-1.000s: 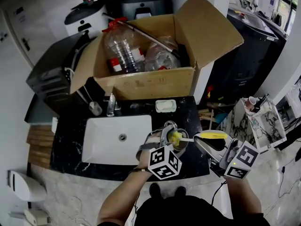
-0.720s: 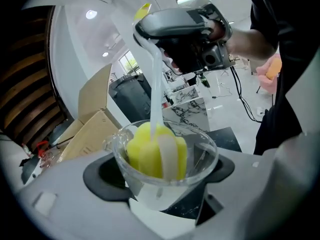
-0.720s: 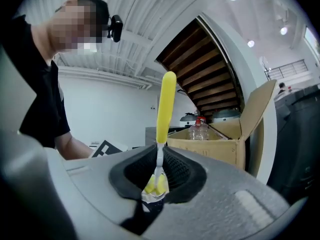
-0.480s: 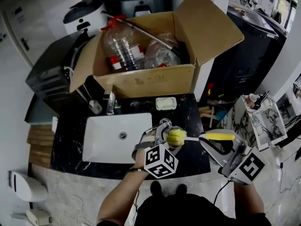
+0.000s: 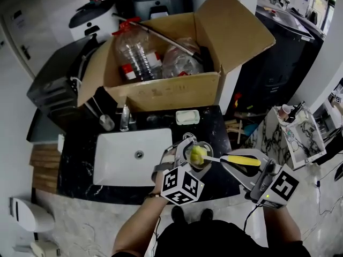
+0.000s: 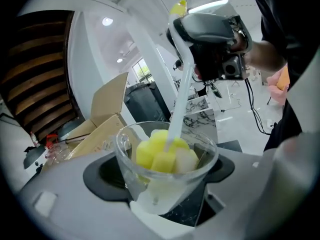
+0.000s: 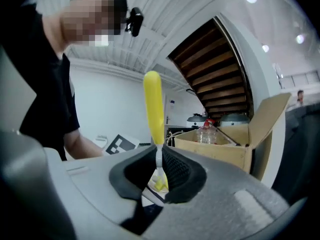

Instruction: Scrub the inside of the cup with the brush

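While the left tool point(image 5: 191, 155) stands wide with its pads bearing on the wall of the cup point(image 6: 167, 184), the right tool point(image 7: 159, 176) is closed tight on the thin white stem of the brush point(image 5: 241, 160), just where the yellow handle begins. The cup is held above the dark bench point(image 5: 214, 135), just right of the white sink point(image 5: 115, 165) and in front of the cardboard box point(image 5: 171, 95). The governing relation is this: the cup lies to the left of the right tool, and the brush's long axis runs from that tool leftward, straight through the cup's open mouth. The yellow sponge head point(image 6: 160, 154) sits inside the cup, low in the bowl and against the wall. The right tool is the working one; the left only steadies. The cup is clear, thin-walled and tapering toward its base, with a pale film or froth showing low inside. The sponge head is blocky, yellow with a paler patch. In my judgement scrubbing is under way, and the next stroke should follow the stem's axis or turn about it. A sideways push could lever the cup out of the wide hold.
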Tool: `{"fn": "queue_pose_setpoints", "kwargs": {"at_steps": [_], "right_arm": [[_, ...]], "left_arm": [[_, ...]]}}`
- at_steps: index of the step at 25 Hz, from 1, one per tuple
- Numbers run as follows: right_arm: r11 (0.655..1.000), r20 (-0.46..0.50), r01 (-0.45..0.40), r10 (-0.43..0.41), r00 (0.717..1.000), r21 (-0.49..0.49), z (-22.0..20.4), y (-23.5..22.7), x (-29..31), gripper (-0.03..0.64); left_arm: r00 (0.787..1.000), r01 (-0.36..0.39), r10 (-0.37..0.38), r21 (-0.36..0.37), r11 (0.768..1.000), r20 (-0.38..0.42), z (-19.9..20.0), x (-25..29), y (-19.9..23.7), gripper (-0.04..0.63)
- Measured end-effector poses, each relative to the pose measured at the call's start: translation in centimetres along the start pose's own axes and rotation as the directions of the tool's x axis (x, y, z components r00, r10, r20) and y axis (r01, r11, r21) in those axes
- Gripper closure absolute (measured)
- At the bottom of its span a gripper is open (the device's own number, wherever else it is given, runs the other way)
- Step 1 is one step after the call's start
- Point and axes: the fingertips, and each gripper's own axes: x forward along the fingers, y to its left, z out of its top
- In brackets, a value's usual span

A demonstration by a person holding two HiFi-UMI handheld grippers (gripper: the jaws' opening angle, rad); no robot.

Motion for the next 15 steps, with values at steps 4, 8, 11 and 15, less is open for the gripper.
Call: {"fn": "queue_pose_setpoints", "kwargs": {"at_steps": [4,8,11,15], "right_arm": [[0.948,0.101,-0.056,0.025,0.995,0.315,-0.4,-1.9,-1.3,0.572],[0.871,0.185,-0.095,0.004,0.983,0.482,-1.2,-3.1,-2.2,0.566],[0.831,0.228,-0.116,-0.014,0.973,0.544,-1.5,-3.6,-2.7,0.565],[0.803,0.264,-0.121,-0.047,0.963,0.584,-1.5,-4.6,-3.9,0.565]], "left_arm": [[1.000,-0.011,0.011,-0.018,1.000,0.001,-0.3,-0.2,0.6,0.161],[1.000,-0.011,0.011,-0.039,0.999,-0.005,-0.8,0.1,0.8,0.161],[1.000,-0.001,0.000,-0.052,0.999,-0.013,-1.4,0.4,0.6,0.161],[1.000,0.008,-0.010,-0.080,0.997,-0.024,-2.3,0.8,0.8,0.161]]}}
